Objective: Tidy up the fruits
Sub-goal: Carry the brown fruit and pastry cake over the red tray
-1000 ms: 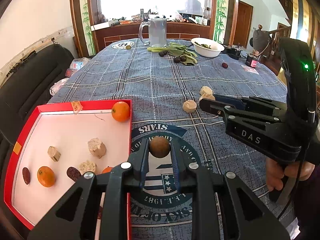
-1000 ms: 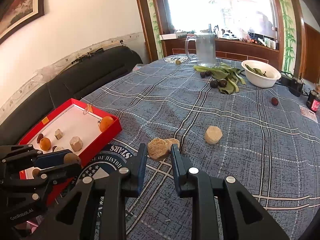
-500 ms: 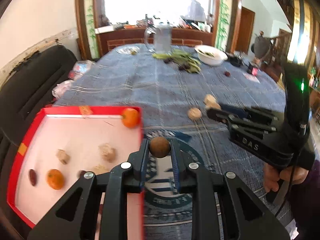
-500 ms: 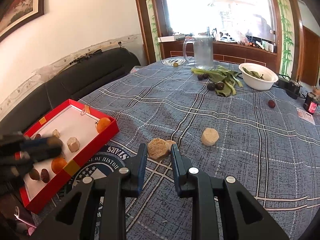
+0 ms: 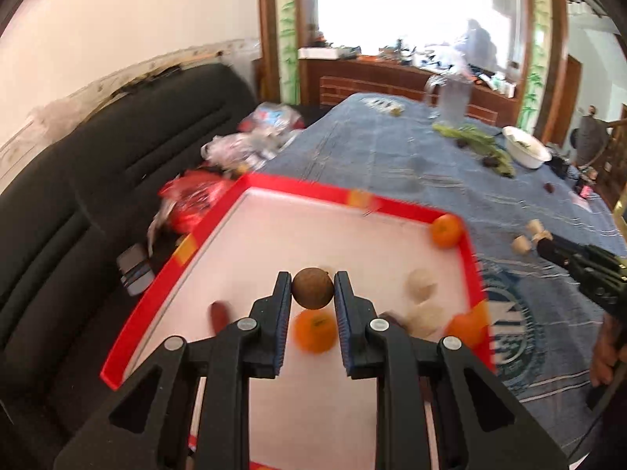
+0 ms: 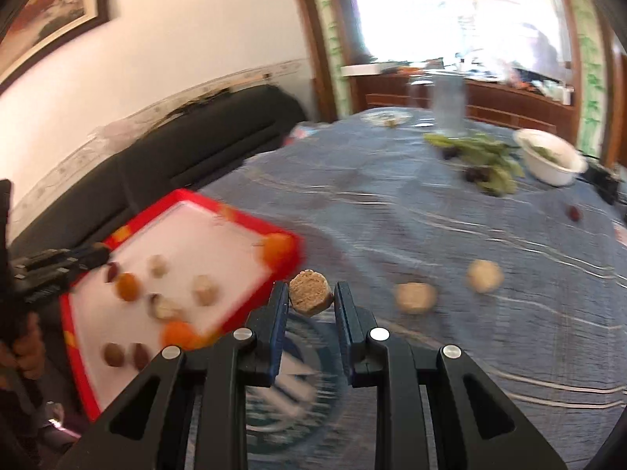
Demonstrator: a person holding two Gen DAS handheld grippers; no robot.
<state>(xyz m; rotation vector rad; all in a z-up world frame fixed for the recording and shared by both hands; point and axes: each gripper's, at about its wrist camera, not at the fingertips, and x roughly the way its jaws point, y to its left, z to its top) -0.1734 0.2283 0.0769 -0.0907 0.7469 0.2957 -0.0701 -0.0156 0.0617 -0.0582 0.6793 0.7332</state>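
- Left wrist view: we see our left gripper (image 5: 312, 293) clamped on a small round brown fruit (image 5: 312, 287), its blue-padded fingers (image 5: 283, 313) pressing both sides.
- We hold that fruit above the white floor of the shallow red-rimmed tray (image 5: 274, 192), over a round orange citrus fruit (image 5: 315, 331) lying in the tray.
- We also see another orange fruit (image 5: 446, 229) tucked in the tray's far right corner, pale beige chunks (image 5: 420, 284) to the right of the gripper, and a dark red oblong fruit (image 5: 219, 313) to its left; all are blurred.
- Right wrist view: our right gripper (image 6: 311, 299) is clamped on a tan, crumbly cylindrical chunk (image 6: 310, 292), held above the blue checked tablecloth (image 6: 392, 196) just beside the tray's near corner.
- Two more pale round chunks (image 6: 415, 297) lie on the cloth to the right of that gripper, apart from each other.
- Farther back on the table we see a white bowl (image 6: 548, 160), green leaves (image 6: 482, 149) with dark fruits among them, and a clear glass jug (image 6: 446, 105).
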